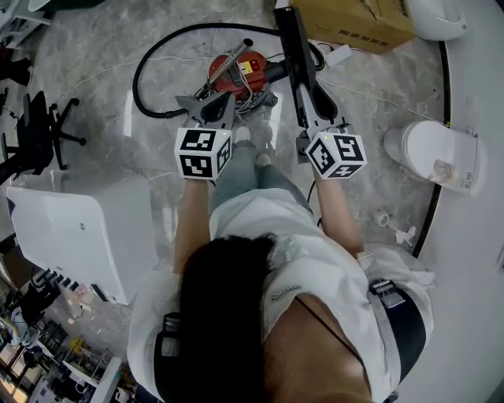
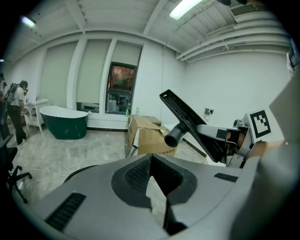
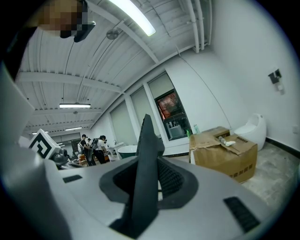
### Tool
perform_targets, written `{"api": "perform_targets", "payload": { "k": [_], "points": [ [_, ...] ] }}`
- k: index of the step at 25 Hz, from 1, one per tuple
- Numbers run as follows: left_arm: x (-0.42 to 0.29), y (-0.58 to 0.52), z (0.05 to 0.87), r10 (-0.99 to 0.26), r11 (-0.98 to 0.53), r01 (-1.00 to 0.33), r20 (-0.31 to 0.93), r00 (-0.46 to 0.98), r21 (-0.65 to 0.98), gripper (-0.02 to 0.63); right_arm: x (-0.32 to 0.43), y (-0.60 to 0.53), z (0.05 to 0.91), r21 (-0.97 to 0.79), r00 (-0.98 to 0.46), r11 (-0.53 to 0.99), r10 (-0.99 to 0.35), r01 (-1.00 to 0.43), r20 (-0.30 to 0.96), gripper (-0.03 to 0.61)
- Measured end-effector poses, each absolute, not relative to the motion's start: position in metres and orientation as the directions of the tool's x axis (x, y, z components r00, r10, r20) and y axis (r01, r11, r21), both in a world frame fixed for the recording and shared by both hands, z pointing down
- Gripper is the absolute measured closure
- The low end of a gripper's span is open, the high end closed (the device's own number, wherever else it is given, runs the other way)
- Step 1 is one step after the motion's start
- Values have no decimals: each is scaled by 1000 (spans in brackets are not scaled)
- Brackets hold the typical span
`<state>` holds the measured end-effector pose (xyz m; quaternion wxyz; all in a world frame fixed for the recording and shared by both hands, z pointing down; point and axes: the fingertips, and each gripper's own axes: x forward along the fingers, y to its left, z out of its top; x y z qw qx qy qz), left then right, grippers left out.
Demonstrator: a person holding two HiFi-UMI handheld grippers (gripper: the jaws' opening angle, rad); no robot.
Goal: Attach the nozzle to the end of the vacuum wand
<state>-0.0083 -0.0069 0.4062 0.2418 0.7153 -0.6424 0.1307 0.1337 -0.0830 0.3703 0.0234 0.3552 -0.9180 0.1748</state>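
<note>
Marbled floor (image 1: 102, 71) underfoot, open showroom-type space; a cardboard box (image 1: 354, 24) stands at the far side. No raised surface is involved.

Task items: the red vacuum body (image 1: 240, 72) lies on the floor just ahead of the person, its black hose (image 1: 146, 79) looping away to the left. What appears to be the ribbed metal wand (image 1: 230, 57) rests across the body, its free end not clearly made out. The black nozzle (image 1: 298, 55) is off the floor, well apart from the wand and not yet fitted.

Right tool (image 1: 316, 118): pinching the flat head of the nozzle near one end. The left gripper view shows the round socket (image 2: 172, 137) jutting sideways, unobstructed.

Left tool (image 1: 211, 109): pressed together, nothing between the jaws, just short of the vacuum.

Handling assessment: the nozzle looks like rigid, light plastic. The end grip gives leverage but risks twisting when pushed on. The wand looks stiff, smooth and liable to slip. Recommend the left tool takes it close behind its free end, holding it steady while socket and tube are aligned.
</note>
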Motion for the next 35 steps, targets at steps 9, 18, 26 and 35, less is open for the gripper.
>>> {"api": "perform_targets", "payload": {
  "k": [9,18,26,35],
  "points": [
    [-31,-34,417,-844,-98,-981,508,170,167,612,108,-109,370,-277,-738,686,-649,-673,184,476],
    [-61,-67,434,-821,-127,-980,539,189,152,612,83,-136,376,-259,-701,652,-680,-712,214,476],
    [-68,-96,452,-795,-208,-968,552,251,141,612,70,-153,377,-225,-674,635,-700,-739,235,477],
    [-61,-110,469,-720,-342,-924,585,374,170,611,63,-168,368,-211,-633,597,-742,-774,222,477]
  ]
}}
